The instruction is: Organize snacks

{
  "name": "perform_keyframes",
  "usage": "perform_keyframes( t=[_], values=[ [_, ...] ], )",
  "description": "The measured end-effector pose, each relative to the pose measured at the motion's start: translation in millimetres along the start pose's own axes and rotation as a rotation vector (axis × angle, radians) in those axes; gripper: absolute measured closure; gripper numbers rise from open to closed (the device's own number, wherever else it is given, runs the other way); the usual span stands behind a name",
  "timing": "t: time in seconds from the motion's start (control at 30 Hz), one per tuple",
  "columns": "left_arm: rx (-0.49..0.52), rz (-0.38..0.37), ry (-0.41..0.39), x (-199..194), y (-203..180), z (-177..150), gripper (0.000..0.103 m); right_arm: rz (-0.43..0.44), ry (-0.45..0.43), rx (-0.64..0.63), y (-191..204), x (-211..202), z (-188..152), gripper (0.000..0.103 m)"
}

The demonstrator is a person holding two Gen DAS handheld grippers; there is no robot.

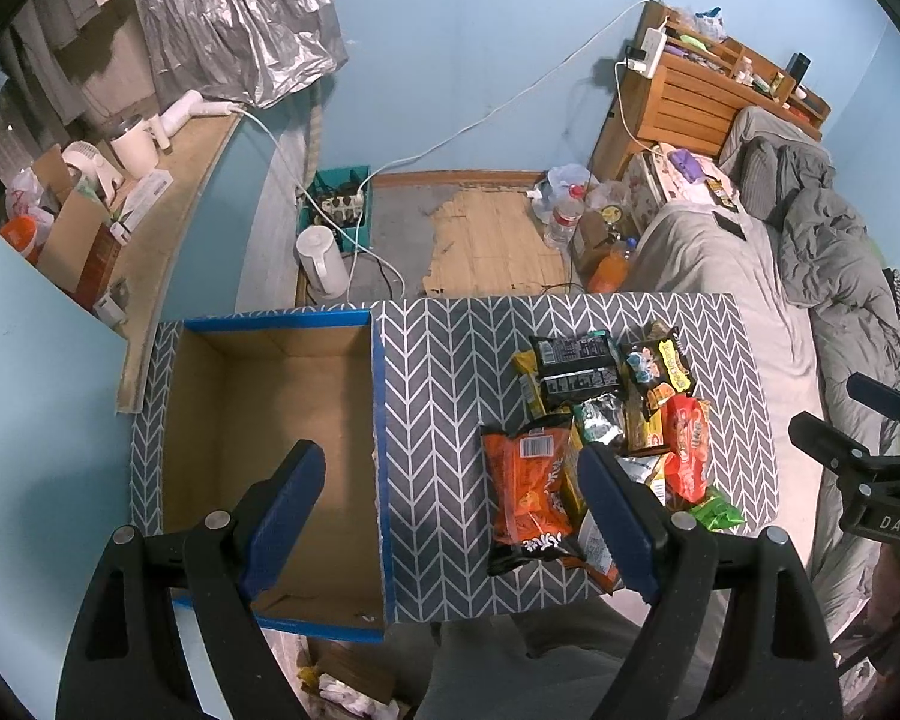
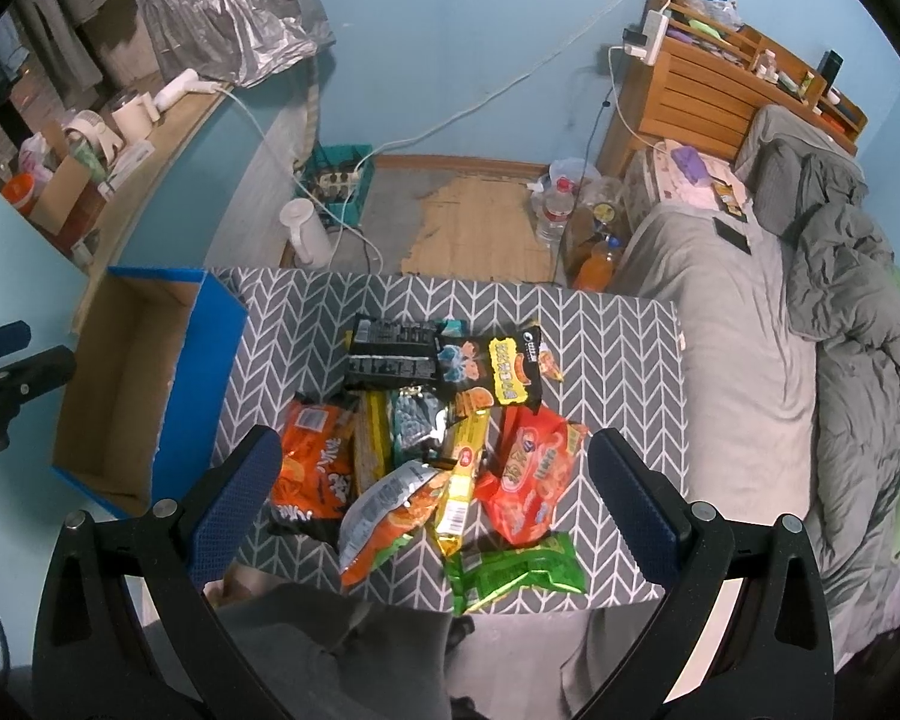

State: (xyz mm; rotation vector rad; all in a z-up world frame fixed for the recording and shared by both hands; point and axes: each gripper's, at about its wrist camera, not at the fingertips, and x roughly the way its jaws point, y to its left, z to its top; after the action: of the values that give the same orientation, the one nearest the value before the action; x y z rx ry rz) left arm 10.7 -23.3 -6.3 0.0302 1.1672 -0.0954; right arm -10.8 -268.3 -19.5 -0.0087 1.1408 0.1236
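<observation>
While both grippers are hovering above the herringbone-patterned table (image 1: 450, 360), a heap of snack packets is lying untouched on its right half. The left gripper (image 1: 450, 516) is hanging with its blue-padded jaws spread wide and gripping nothing, poised over the gap between the cardboard box (image 1: 270, 396) and the pile. The right gripper (image 2: 435, 498) is likewise standing wide apart and empty, framing the heap from above.

The box — blue-edged, brown inside — is sitting open at the table's left end with nothing in it. In the pile, a large orange packet (image 2: 315, 468) is lying nearest the box, a black packet (image 2: 393, 360) is resting at the far edge, and beside it a black-and-yellow packet (image 2: 498, 372) is overlapping the others. A red packet (image 2: 531, 480) is sprawling on the right, a long yellow packet (image 2: 462, 474) is slanting down the middle, and a green packet (image 2: 516, 570) is lying at the near edge — just beside the red one. A grey-covered bed (image 2: 738, 360) is running along the table's right side.
</observation>
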Motion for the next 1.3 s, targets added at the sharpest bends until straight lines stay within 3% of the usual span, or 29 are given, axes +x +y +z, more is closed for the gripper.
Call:
perform_keyframes(
  t=[1.3],
  values=[
    [0.012,-0.031,0.039,10,4,9,0.015,0.002,0.007,-0.001,3,2,3,0.002]
  ],
)
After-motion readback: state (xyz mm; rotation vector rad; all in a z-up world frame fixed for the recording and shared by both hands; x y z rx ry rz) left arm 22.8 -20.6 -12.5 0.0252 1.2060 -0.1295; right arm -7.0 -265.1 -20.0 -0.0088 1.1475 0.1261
